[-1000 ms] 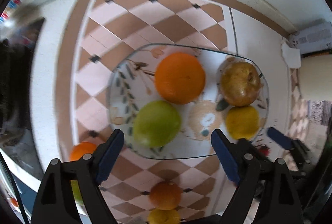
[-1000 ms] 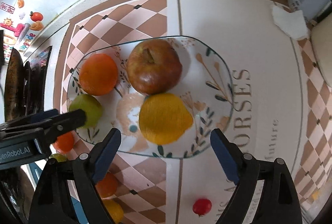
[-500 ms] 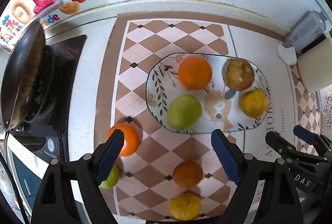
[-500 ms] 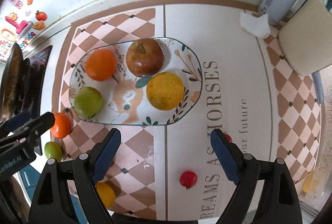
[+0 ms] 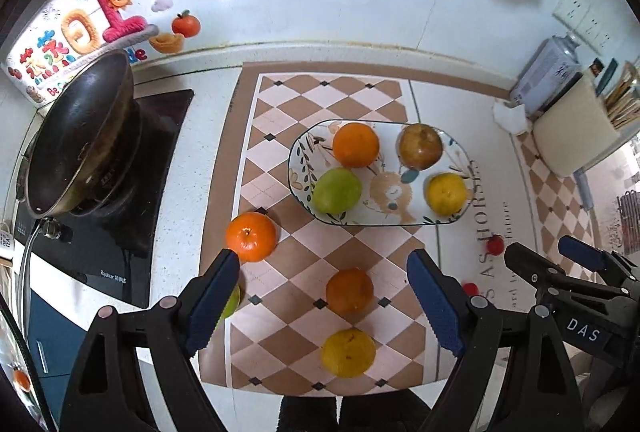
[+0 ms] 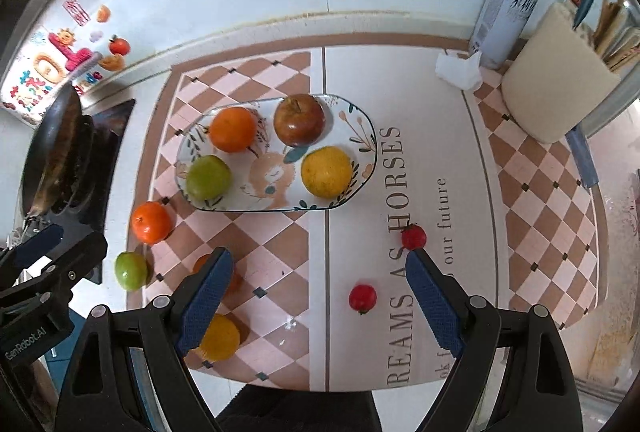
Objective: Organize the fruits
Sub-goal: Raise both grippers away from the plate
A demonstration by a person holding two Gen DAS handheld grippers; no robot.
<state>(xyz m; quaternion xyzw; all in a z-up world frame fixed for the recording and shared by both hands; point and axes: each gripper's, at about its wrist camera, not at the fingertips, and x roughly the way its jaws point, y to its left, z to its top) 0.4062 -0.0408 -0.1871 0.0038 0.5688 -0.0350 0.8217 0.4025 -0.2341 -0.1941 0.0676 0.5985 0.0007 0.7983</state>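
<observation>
Both grippers hang spread and empty: left gripper (image 5: 322, 296) low in its frame, right gripper (image 6: 318, 296) likewise. The plate (image 6: 360, 128), mid-frame, holds an orange (image 6: 233, 129), apple (image 6: 299, 120), lemon (image 6: 326, 172) and green fruit (image 6: 209, 178). Loose fruit, including a tangerine (image 6: 151, 223), lies lower left on the mat (image 6: 432, 136)

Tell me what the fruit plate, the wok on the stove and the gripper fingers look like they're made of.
Plate: likely glazed ceramic, glossy white with printed leaves and a thin dark rim. Wok: dark metal, probably seasoned iron or steel, with a dull sheen. Left gripper fingers: black rigid frames, apparently plastic, faced with blue ribbed pads that look rubbery.
</observation>
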